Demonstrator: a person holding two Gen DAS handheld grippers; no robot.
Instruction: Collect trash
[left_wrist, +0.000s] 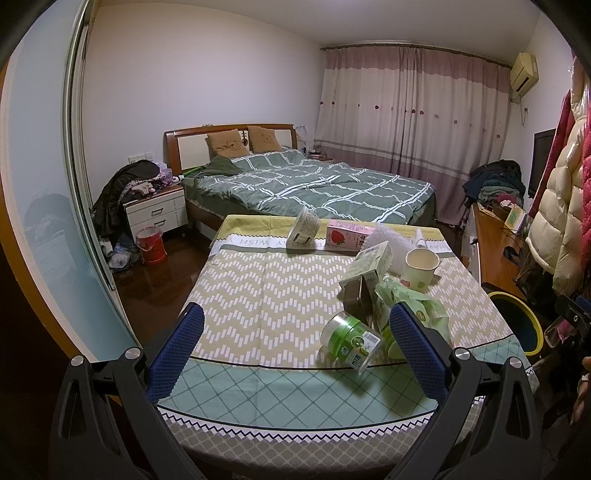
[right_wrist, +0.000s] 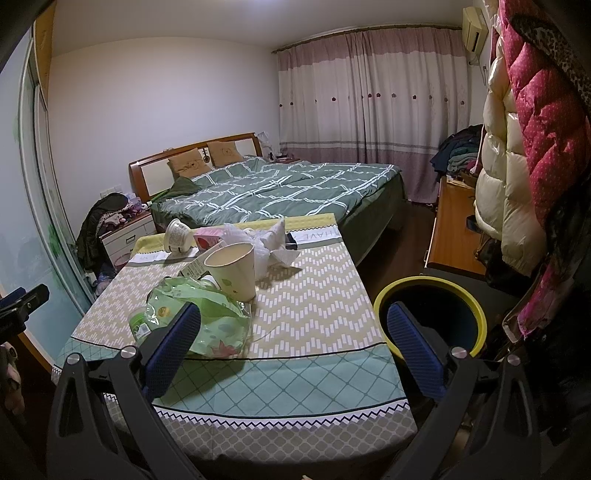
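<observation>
Trash lies on a table (left_wrist: 288, 384) with a patterned cloth. Nearest me is a green-labelled clear jar (left_wrist: 351, 341) on its side, beside a green plastic wrapper (left_wrist: 413, 301) (right_wrist: 210, 317). Behind them are a small green-white carton (left_wrist: 369, 264), a paper cup (left_wrist: 421, 269) (right_wrist: 234, 271), a pink strawberry milk carton (left_wrist: 345, 238), a tipped white tub (left_wrist: 304, 227) (right_wrist: 177, 232) and crumpled white plastic (right_wrist: 273, 247). A yellow-rimmed bin (right_wrist: 430, 317) (left_wrist: 517, 325) stands right of the table. My left gripper (left_wrist: 295, 350) is open over the near table edge. My right gripper (right_wrist: 295, 347) is open too, empty.
A bed (left_wrist: 314, 184) with a green checked cover fills the room behind the table. A white nightstand (left_wrist: 157, 212) and a red bucket (left_wrist: 151, 245) are at the left. Coats (right_wrist: 524, 147) hang at the right above a wooden desk (right_wrist: 450, 225).
</observation>
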